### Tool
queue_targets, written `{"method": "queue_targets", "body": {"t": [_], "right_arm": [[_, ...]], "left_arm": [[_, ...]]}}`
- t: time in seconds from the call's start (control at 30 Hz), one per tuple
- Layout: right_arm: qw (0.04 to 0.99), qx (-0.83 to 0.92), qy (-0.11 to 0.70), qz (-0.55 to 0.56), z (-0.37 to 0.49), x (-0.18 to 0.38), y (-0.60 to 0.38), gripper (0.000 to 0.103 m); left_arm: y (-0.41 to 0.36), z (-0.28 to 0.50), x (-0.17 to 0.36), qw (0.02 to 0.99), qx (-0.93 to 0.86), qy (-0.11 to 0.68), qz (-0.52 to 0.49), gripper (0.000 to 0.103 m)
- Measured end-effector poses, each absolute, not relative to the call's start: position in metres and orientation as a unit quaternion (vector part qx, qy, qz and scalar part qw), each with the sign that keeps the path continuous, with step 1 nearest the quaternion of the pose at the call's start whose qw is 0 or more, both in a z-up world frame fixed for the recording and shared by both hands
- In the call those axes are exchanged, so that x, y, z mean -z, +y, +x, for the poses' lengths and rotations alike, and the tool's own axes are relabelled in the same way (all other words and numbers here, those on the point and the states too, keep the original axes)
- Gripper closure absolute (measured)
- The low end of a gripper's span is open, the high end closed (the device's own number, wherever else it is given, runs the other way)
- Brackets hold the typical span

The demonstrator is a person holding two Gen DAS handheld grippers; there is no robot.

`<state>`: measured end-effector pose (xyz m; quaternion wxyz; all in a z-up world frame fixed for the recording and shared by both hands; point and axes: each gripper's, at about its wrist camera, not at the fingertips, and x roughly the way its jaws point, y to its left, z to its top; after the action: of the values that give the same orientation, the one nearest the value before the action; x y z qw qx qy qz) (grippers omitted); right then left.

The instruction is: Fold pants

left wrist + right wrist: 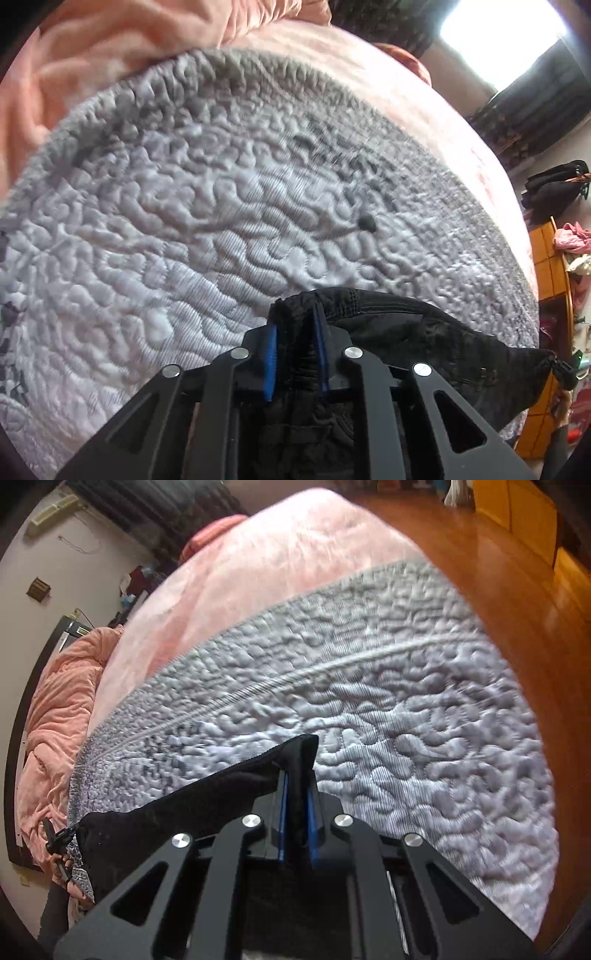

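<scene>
The black pants (424, 332) hang stretched between my two grippers above a grey quilted bedspread (184, 221). My left gripper (295, 314) is shut on one corner of the pants' edge, which runs off to the right. My right gripper (297, 768) is shut on the other corner of the black pants (184, 812), which run off to the left. The other gripper (61, 843) shows small at the far left of the right wrist view. The rest of the pants hangs below the grippers, out of sight.
The grey bedspread (406, 701) lies over a pink blanket (277, 572) on the bed. A bunched peach duvet (92, 55) sits at the far side. A wooden floor (517, 590) lies beside the bed. An orange cabinet (546, 258) with clothes stands at the right.
</scene>
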<state>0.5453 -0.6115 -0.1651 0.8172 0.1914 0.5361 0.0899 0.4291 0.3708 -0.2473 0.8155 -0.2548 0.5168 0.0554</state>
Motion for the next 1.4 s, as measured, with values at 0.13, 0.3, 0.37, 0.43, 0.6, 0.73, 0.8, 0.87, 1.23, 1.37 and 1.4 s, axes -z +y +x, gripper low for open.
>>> {"method": "queue_targets", "body": {"t": [0.13,0.3,0.37,0.43,0.6,0.73,0.8,0.87,1.23,1.37,1.4], "right_arm": [[0.836,-0.087,0.514,0.173,0.514,0.124,-0.607,0.097],[0.855,-0.080,0.485,0.166,0.457,0.080,-0.609,0.098],[0.859,-0.075,0.478,0.166,0.433,0.068,-0.614,0.098],[0.863,-0.070,0.472,0.163,0.407,0.059,-0.618,0.098],[0.877,-0.052,0.452,0.153,0.345,0.051,-0.625,0.098],[0.887,-0.033,0.439,0.140,0.307,0.058,-0.623,0.097],[0.889,-0.026,0.435,0.140,0.290,0.063,-0.623,0.097],[0.893,-0.022,0.426,0.144,0.275,0.065,-0.624,0.097],[0.907,-0.001,0.395,0.149,0.195,0.072,-0.624,0.094],[0.908,0.008,0.387,0.163,0.171,0.079,-0.627,0.094],[0.907,0.009,0.385,0.167,0.166,0.081,-0.627,0.094]], "left_arm": [[0.366,0.414,0.215,0.828,-0.044,0.496,-0.257,0.089],[0.356,0.385,0.172,0.847,-0.021,0.467,-0.253,0.090],[0.354,0.368,0.153,0.854,-0.010,0.454,-0.253,0.090],[0.351,0.352,0.139,0.860,0.000,0.442,-0.255,0.090],[0.346,0.307,0.118,0.866,0.014,0.425,-0.262,0.090],[0.349,0.273,0.115,0.867,0.018,0.417,-0.275,0.090],[0.350,0.257,0.115,0.866,0.017,0.414,-0.280,0.090],[0.351,0.243,0.117,0.865,0.017,0.413,-0.285,0.090],[0.360,0.177,0.145,0.854,0.005,0.418,-0.310,0.089],[0.364,0.159,0.164,0.848,0.000,0.425,-0.318,0.088],[0.366,0.154,0.169,0.845,-0.001,0.427,-0.321,0.088]]}}
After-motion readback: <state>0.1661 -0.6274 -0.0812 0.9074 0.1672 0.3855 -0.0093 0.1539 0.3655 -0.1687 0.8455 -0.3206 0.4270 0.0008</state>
